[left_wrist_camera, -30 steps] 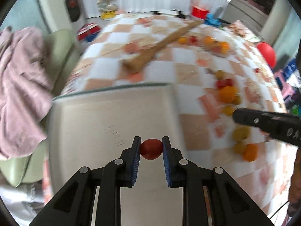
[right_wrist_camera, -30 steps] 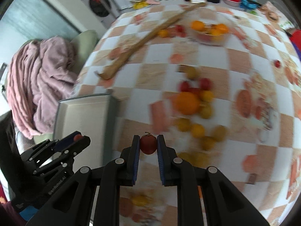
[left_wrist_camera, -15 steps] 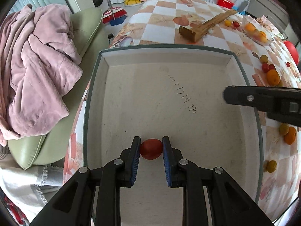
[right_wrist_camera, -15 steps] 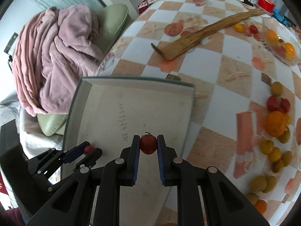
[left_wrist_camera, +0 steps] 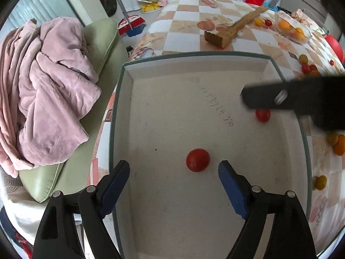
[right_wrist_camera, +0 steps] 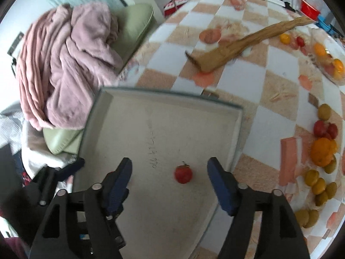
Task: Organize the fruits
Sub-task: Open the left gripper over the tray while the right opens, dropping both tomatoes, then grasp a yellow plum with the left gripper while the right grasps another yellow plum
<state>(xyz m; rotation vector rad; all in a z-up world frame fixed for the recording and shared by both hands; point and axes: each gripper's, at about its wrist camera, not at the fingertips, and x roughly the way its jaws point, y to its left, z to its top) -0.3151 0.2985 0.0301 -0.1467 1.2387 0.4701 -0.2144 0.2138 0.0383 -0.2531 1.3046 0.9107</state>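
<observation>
A shallow white tray [left_wrist_camera: 194,64] with a grey-green rim lies under both grippers. In the left wrist view a round red fruit [left_wrist_camera: 198,159] rests on the tray floor, free between the opening jaws of my left gripper [left_wrist_camera: 173,166]. A second red fruit [left_wrist_camera: 262,115] lies near the tray's right wall, partly under a finger of the right gripper [left_wrist_camera: 280,97]. In the right wrist view that stemmed red fruit [right_wrist_camera: 183,173] sits loose on the tray [right_wrist_camera: 172,92] between the opening jaws of my right gripper [right_wrist_camera: 170,164]. The left gripper [right_wrist_camera: 60,172] shows at the lower left.
Several loose fruits lie on the checked tablecloth right of the tray, among them an orange [right_wrist_camera: 321,151], with red and yellow ones around it. A wooden stick [left_wrist_camera: 235,28] and a clear bowl of oranges [left_wrist_camera: 291,30] lie beyond. A pink blanket [left_wrist_camera: 43,90] covers a green cushion on the left.
Both grippers came over the tray carrying a red fruit each. Both then opened, and the two fruits now lie loose on the tray floor.
</observation>
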